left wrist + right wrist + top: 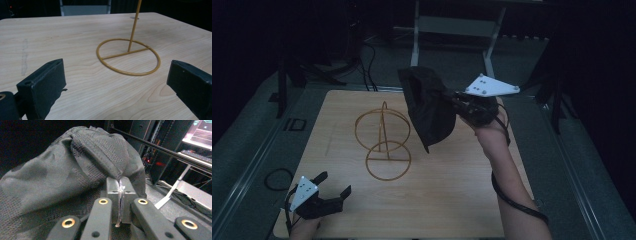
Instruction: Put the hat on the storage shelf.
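Black fabric hat (430,110) hangs in the air over the far right part of the surface (452,200), pinched at its edge by the right gripper (120,195), jaws clenched flat on the cloth. Hat sits just right of the yellow wire stand (384,140), which rests mid-surface on its ring base. Left gripper (334,187) waits at the near left corner, jaws spread wide, grasping nothing, pointing toward the stand.
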`<state>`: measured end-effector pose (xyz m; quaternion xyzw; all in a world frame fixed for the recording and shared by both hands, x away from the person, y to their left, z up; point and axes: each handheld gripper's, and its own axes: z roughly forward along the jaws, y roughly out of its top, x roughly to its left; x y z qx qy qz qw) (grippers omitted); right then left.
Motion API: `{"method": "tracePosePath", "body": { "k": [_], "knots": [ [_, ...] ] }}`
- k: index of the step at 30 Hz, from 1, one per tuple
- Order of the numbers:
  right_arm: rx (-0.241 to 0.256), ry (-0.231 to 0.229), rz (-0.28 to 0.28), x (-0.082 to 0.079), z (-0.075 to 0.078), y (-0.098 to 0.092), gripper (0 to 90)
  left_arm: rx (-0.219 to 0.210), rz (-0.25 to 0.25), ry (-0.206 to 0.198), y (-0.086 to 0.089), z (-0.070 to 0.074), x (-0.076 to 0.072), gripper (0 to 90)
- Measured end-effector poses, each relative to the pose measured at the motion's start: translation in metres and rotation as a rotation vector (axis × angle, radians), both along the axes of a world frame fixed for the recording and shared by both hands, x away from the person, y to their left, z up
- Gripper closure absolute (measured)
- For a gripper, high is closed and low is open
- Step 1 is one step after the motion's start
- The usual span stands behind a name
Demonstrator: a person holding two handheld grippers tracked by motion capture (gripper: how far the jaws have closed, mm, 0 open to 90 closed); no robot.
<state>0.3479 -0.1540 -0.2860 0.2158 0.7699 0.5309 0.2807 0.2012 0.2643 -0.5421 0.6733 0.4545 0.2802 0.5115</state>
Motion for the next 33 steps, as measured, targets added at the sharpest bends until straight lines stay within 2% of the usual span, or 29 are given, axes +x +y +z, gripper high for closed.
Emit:
{"method": "tracePosePath", "body": {
  "k": [1,4,5,6,14,21,33],
  "knots": [
    [0.000,0.000,0.000,0.000,0.000,0.000,88.9,0.000,0.000,0.000,0.000,0.000,0.000,2.5],
    [-0.026,0.000,0.011,0.005,0.001,0.020,88.9,-0.010,0.009,0.009,0.004,-0.002,-0.001,2.5],
    [-0.026,0.000,0.011,0.005,0.001,0.020,88.9,-0.010,0.009,0.009,0.004,-0.002,-0.001,2.5],
    [-0.027,0.011,0.018,0.006,0.000,0.031,88.8,-0.017,0.016,0.007,0.006,-0.002,-0.002,2.5],
    [-0.076,0.024,0.077,0.004,-0.007,0.067,88.8,-0.040,0.028,0.004,0.010,-0.003,-0.003,2.5],
    [-0.141,0.056,0.103,0.007,-0.019,0.083,88.8,-0.034,0.026,0.004,0.010,-0.004,-0.003,2.6],
    [-0.165,0.122,0.159,0.011,-0.036,0.101,88.7,-0.034,0.017,0.011,0.009,-0.006,-0.002,2.6]
  ]
}}
